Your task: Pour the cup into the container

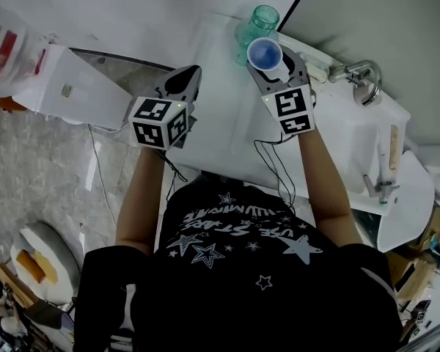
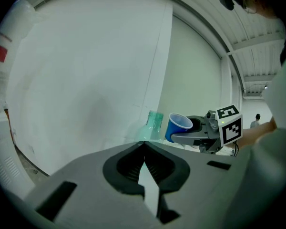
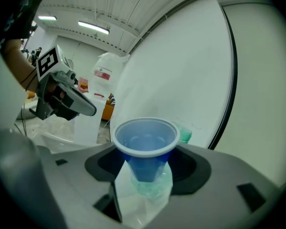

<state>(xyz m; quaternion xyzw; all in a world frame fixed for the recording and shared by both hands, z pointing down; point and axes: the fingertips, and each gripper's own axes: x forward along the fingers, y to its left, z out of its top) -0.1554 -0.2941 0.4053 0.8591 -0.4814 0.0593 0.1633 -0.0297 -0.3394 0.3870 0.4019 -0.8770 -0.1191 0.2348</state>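
Note:
A blue plastic cup [image 1: 265, 52] stands upright between the jaws of my right gripper [image 1: 273, 63], which is shut on it. In the right gripper view the cup [image 3: 145, 144] holds clear liquid and sits in that gripper [image 3: 145, 168]. A green see-through bottle [image 1: 258, 22] stands open-mouthed on the white table just beyond the cup; its neck [image 3: 185, 136] shows behind the cup's rim. My left gripper [image 1: 185, 79] hovers to the left, shut on nothing, its tips touching [image 2: 144, 147]. From the left gripper view, the cup [image 2: 178, 126] and the bottle [image 2: 155, 123] lie ahead to the right.
The white table [image 1: 220, 130] runs between a white box [image 1: 70, 86] on the left and a sink with a metal tap [image 1: 361, 75] on the right. A white wall panel [image 2: 86, 80] stands behind the bottle. Black cables [image 1: 275, 167] hang off the table's near edge.

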